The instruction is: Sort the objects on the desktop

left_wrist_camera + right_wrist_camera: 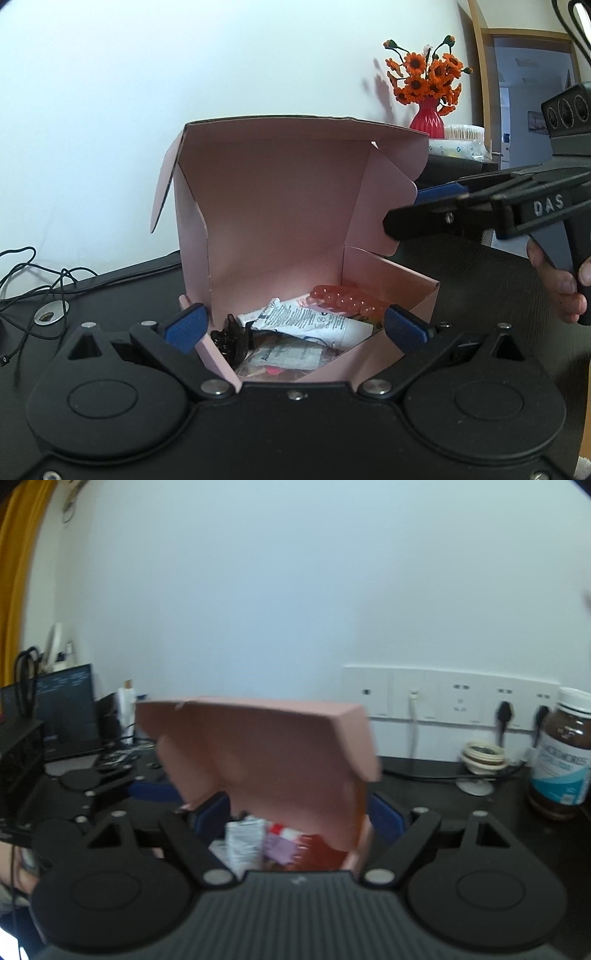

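An open pink box (pixel 277 206) stands on the black desk (pixel 480 280), its lid raised. Inside lie an orange beaded piece (pixel 347 301), white sachets (pixel 306 319) and a black hair clip (pixel 231 338). My left gripper (pixel 294 325) straddles the box's near corner, with its blue pads (pixel 184 325) against the walls. My right gripper (pixel 417 208) comes in from the right, held by a hand (pixel 561 291). In its own view the right gripper (pixel 299 814) is open with the blurred box lid (pixel 258 746) between its fingers, not pinched.
A red vase of orange flowers (pixel 428 118) and a tub of cotton swabs (pixel 463 131) stand behind the box on the right. Cables (pixel 33 280) trail at the left. A brown supplement bottle (pixel 561 760), wall sockets (pixel 458 698), a small white dish (pixel 482 757) and a laptop (pixel 66 709) ring the desk.
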